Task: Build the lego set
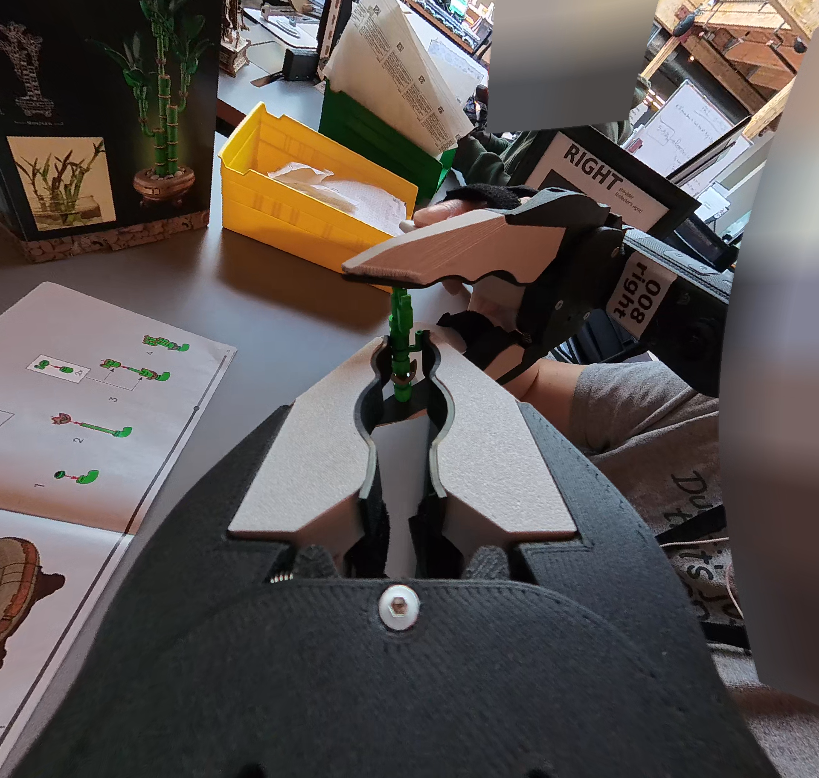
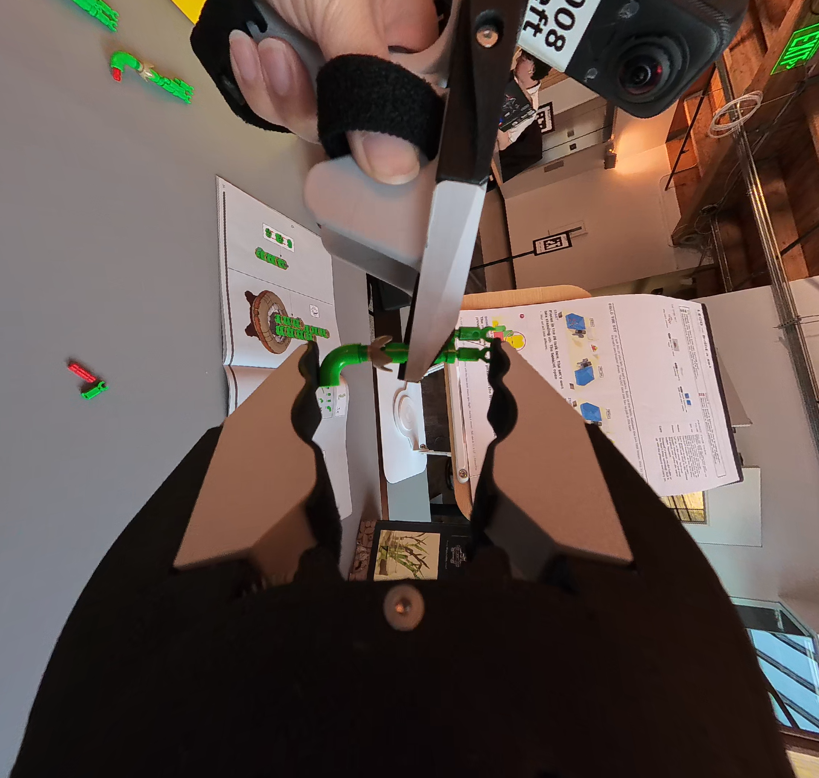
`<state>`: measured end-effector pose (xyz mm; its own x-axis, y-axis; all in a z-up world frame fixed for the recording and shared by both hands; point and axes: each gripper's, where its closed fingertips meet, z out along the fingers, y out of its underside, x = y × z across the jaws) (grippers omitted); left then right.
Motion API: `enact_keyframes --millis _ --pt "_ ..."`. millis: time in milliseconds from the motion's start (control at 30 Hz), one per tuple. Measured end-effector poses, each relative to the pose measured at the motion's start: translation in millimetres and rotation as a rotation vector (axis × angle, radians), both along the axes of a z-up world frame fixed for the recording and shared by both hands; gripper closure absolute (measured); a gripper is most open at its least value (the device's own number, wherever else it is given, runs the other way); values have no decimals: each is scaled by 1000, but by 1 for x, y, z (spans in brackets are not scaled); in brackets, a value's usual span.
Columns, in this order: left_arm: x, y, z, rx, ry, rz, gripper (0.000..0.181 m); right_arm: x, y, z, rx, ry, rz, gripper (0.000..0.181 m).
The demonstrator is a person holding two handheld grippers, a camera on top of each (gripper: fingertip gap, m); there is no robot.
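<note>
Green bamboo stalk (image 1: pixel 401 349) sits mid-frame, pinched in our left gripper (image 1: pixel 402 360); our right gripper (image 2: pixel 405 353) spans it end to end, jaws wide. We should press squarely along its axis, keeping the left clamp firm.

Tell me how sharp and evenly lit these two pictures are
Left wrist view: sharp on the green bamboo stem, hard shadow beside the yellow bin, fisheye bending at the edges. Right wrist view: rotated sideways, the hand slightly soft, the right claw body nearly black in shade.
</note>
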<state>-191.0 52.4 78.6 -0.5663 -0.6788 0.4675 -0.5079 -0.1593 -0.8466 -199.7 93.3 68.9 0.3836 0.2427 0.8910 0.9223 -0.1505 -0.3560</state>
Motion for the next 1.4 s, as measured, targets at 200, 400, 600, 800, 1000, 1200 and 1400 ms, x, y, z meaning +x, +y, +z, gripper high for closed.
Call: enact_keyframes --millis 200,400,600,800,1000,1200,1400 --pt "0 1 0 -3 0 4 170 0 1 0 1 5 -2 106" --pt "0 1 1 -4 -1 5 170 0 1 0 2 8 -1 107" --pt "0 1 0 -4 0 5 170 0 1 0 1 12 -1 107" --pt "0 2 1 -10 -3 5 170 1 1 1 7 10 1 106" --pt "-6 7 17 -89 -55 -20 170 -4 7 19 119 86 18 103" --pt "-11 13 31 -129 -119 -35 170 -7 3 29 135 242 60 101" --pt "-14 27 47 -188 -196 4 170 -15 2 29 125 300 113 132"
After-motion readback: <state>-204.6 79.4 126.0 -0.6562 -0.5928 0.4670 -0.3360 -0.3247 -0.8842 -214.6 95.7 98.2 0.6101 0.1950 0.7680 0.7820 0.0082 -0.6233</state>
